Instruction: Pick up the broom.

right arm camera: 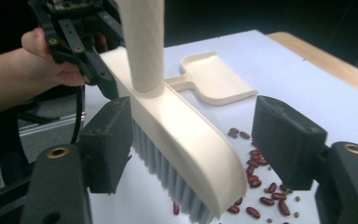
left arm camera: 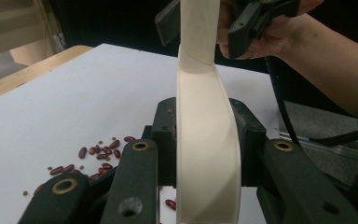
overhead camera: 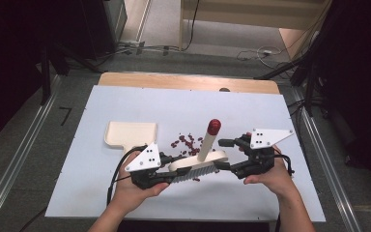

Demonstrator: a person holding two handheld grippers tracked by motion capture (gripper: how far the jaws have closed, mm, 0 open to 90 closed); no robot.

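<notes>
While it lies lengthwise at lower centre of the high view, the cream plastic hand brush with grey bristles and a red-tipped upright handle (overhead camera: 199, 163) is clamped at its left end by the left gripper (overhead camera: 166, 166), pads pressed on both sides of the brush back. Right gripper (overhead camera: 226, 153): jaws parted wide at the brush's right end, one pad beside the bristles, the other well clear. Small dark red beans (overhead camera: 186, 142): scattered just behind the brush. Cream plastic dustpan (overhead camera: 129, 134): left of centre, apart from the beans. White tabletop sheet (overhead camera: 125, 104): beneath all items.
</notes>
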